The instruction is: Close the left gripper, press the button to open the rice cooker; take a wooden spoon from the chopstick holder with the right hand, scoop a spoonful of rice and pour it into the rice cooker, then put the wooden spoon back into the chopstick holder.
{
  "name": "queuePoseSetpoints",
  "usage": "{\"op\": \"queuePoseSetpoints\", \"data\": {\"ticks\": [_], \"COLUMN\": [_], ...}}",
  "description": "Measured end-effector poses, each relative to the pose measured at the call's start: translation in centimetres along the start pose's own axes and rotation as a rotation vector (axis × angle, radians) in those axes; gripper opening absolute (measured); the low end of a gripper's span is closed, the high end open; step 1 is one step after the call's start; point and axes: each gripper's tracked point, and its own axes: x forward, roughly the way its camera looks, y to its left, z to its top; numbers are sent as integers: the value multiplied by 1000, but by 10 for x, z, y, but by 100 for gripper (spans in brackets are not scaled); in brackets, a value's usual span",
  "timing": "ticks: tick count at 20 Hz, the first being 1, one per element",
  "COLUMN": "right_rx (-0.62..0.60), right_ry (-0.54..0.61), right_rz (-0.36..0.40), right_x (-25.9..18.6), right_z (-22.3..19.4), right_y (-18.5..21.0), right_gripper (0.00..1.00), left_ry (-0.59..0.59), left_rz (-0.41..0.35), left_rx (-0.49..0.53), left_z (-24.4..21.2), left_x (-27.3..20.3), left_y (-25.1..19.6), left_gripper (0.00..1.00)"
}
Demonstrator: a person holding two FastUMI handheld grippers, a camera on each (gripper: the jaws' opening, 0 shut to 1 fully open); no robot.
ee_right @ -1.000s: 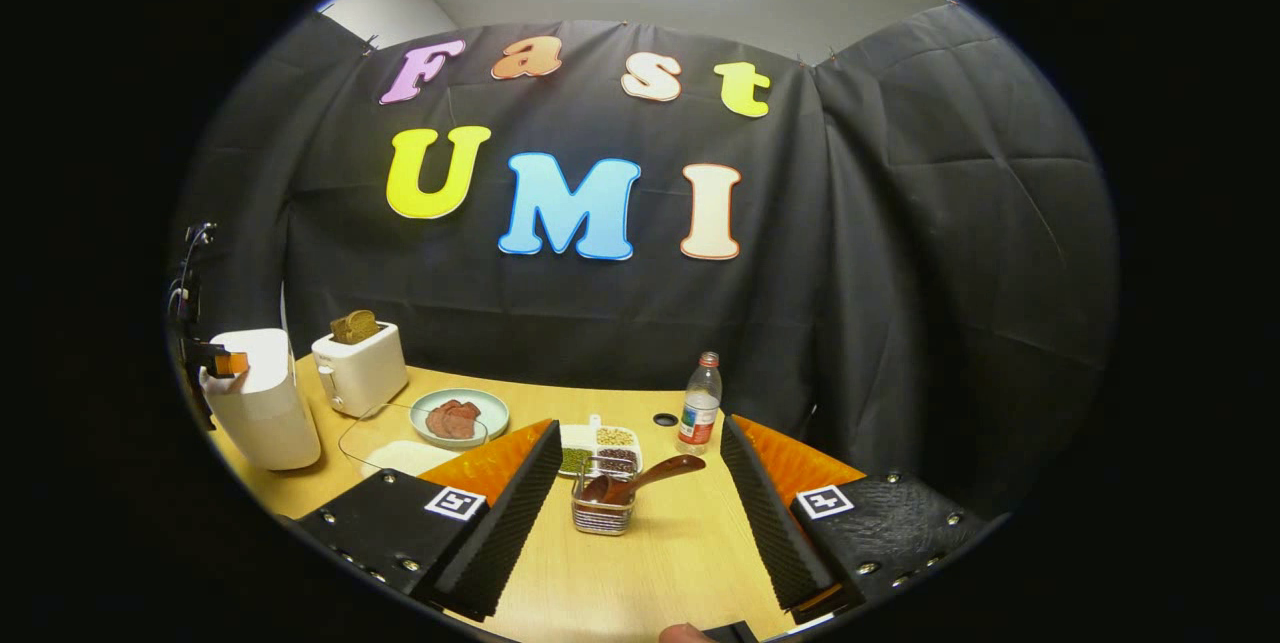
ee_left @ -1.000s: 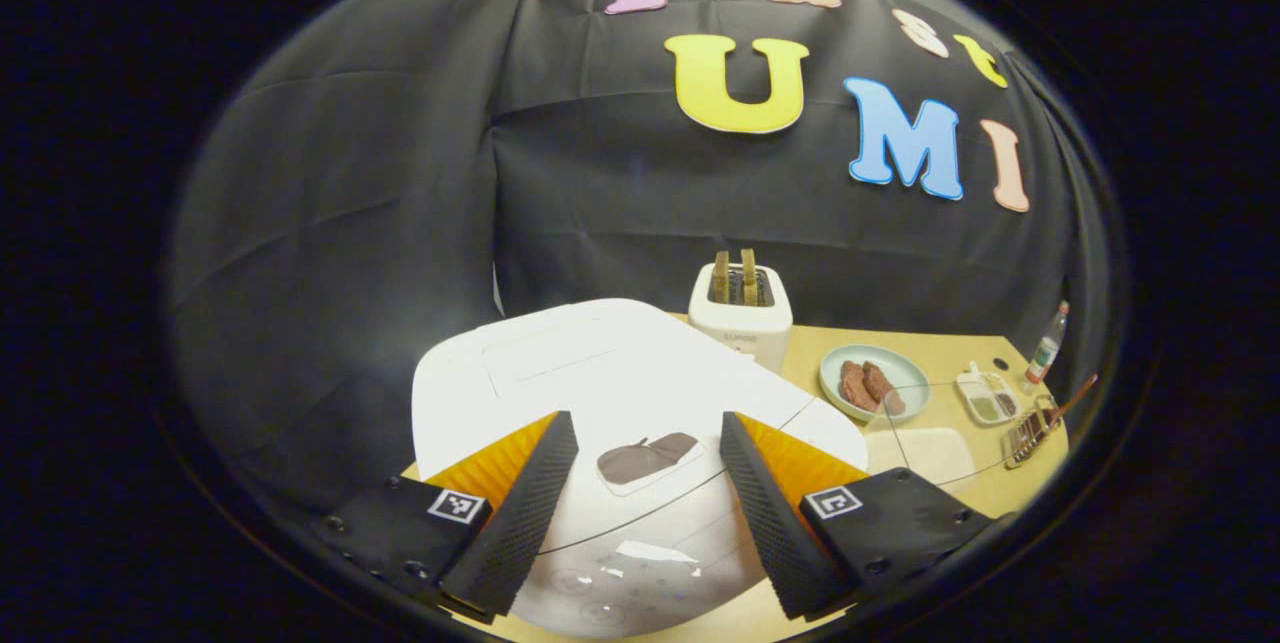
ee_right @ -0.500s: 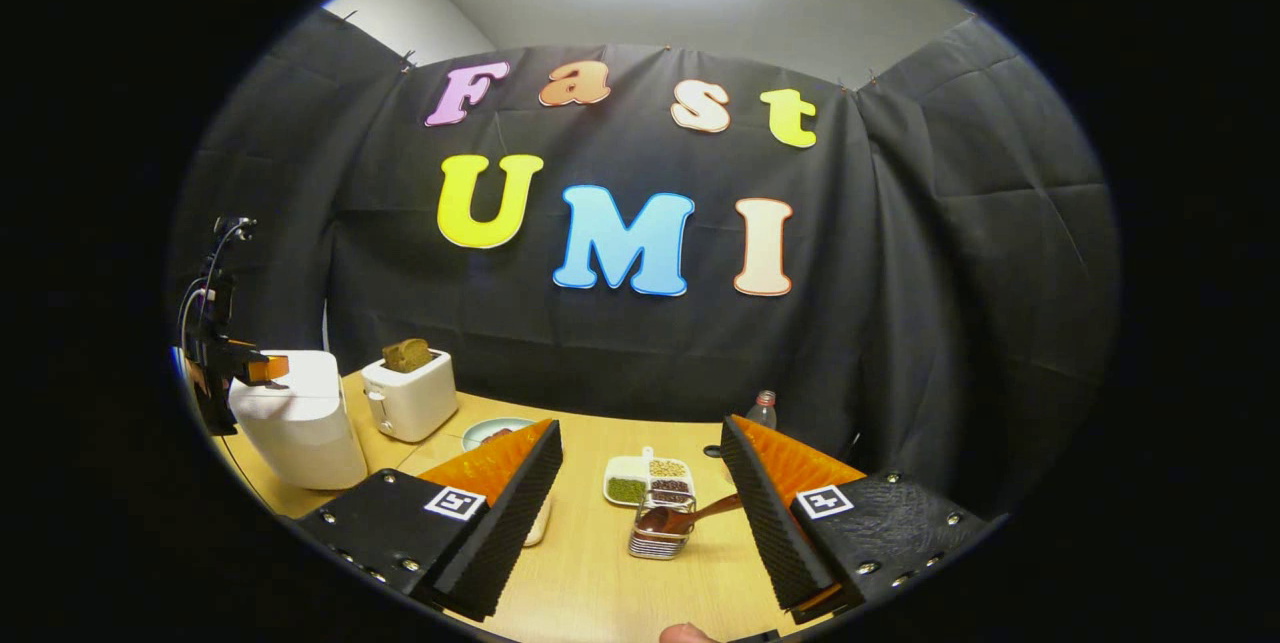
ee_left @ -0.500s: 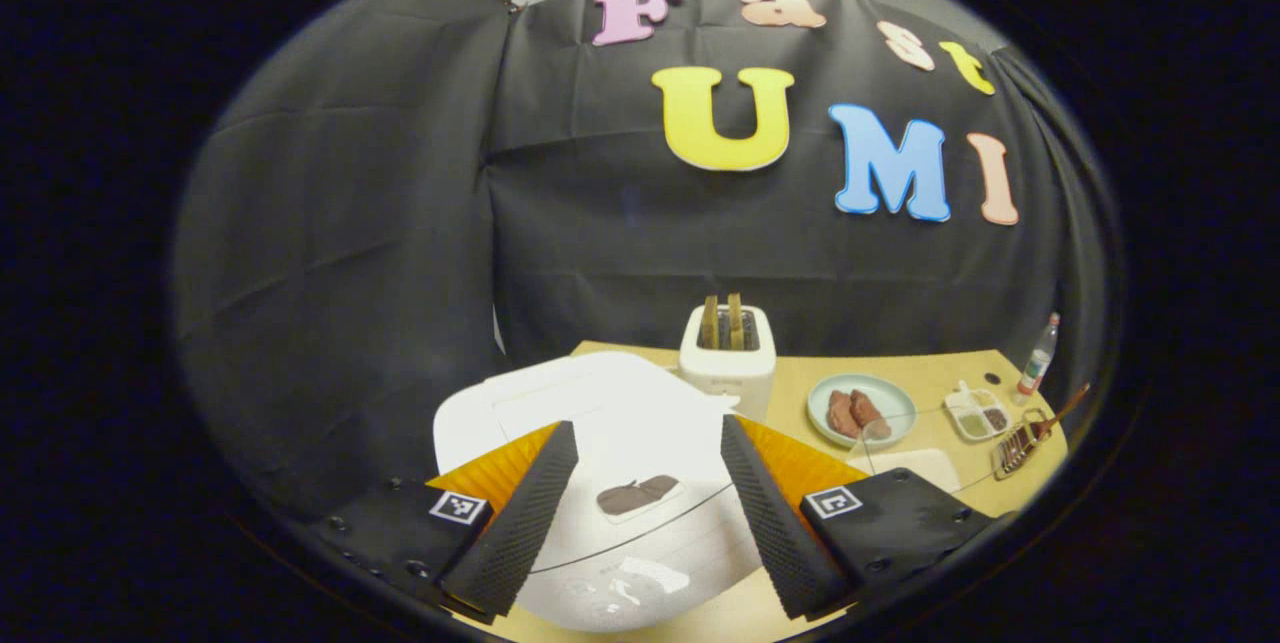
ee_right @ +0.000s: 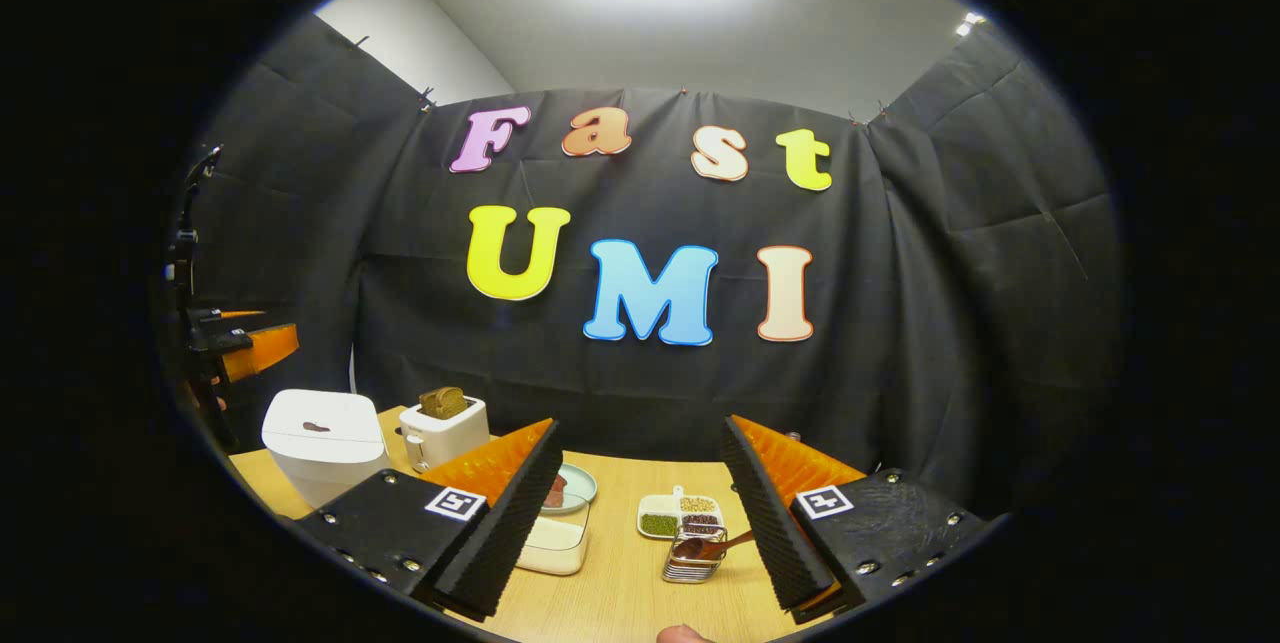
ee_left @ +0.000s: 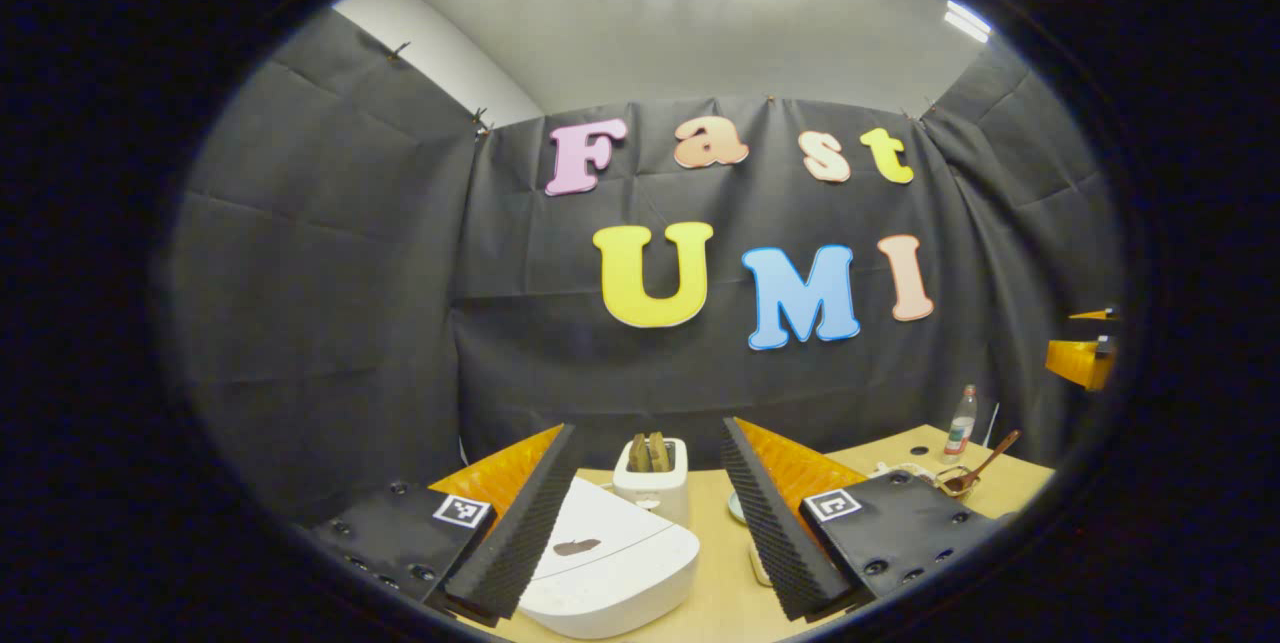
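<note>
Sitting at the very start, by my read: rice cooker (ee_left: 610,563) lid is down flat, dark button patch (ee_left: 578,547) on top untouched, nothing pressed yet. Left gripper (ee_left: 645,513) has its fingers spread wide with nothing between them, held above and back from the cooker, so the first step (clench, then press) is not done. Right gripper (ee_right: 640,513) is likewise spread and empty, hovering over the table (ee_right: 620,603) short of the holder.

Wooden spoon (ee_right: 712,546) sits in the chopstick holder (ee_right: 692,561), which stands on the table just in front of the divided grain tray (ee_right: 682,515). In the right gripper view the spoon lies tilted, not upright: bowl end low in the holder, handle running up and to the right, long axis close to horizontal. In the left gripper view the same spoon (ee_left: 985,460) slants more steeply, handle tip up and right.

Rice container (ee_right: 556,543), a clear tub with white contents, sits just left of the holder, near the plate (ee_right: 576,485). Cooker is well apart, at the far left of the table beside the toaster (ee_right: 444,428).

Left to do: everything: clench, press, grab spoon, scoop, pour, return
</note>
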Motion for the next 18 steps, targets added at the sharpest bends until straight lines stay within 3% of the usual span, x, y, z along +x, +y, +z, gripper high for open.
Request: {"op": "queuePoseSetpoints", "data": {"ticks": [6,8,11,12,15,16,18], "right_rx": [-5,5,43,45,28,29,37], "right_ry": [-17,-18,-11,-15,-28,-29,-24], "right_rz": [32,31,43,44,38,42,48], "right_x": [-3,-1,0,1,-1,-2,-2], "right_z": [-5,-7,-9,-7,-3,-2,-4], "right_y": [13,15,23,24,24,26,29], "right_gripper": [97,97,97,97,97,97,97], "left_ry": [-99,-97,-86,-83,-87,-90,-93], "left_rz": [23,31,29,31,37,34,33], "left_rx": [69,62,23,16,4,0,4], "left_z": [29,28,25,24,23,24,23], "left_x": [-42,-47,-46,-46,-45,-45,-44], "left_y": [-8,-10,-14,-13,-11,-12,-12], "left_gripper": [98,93,100,93,93,98,94]}}
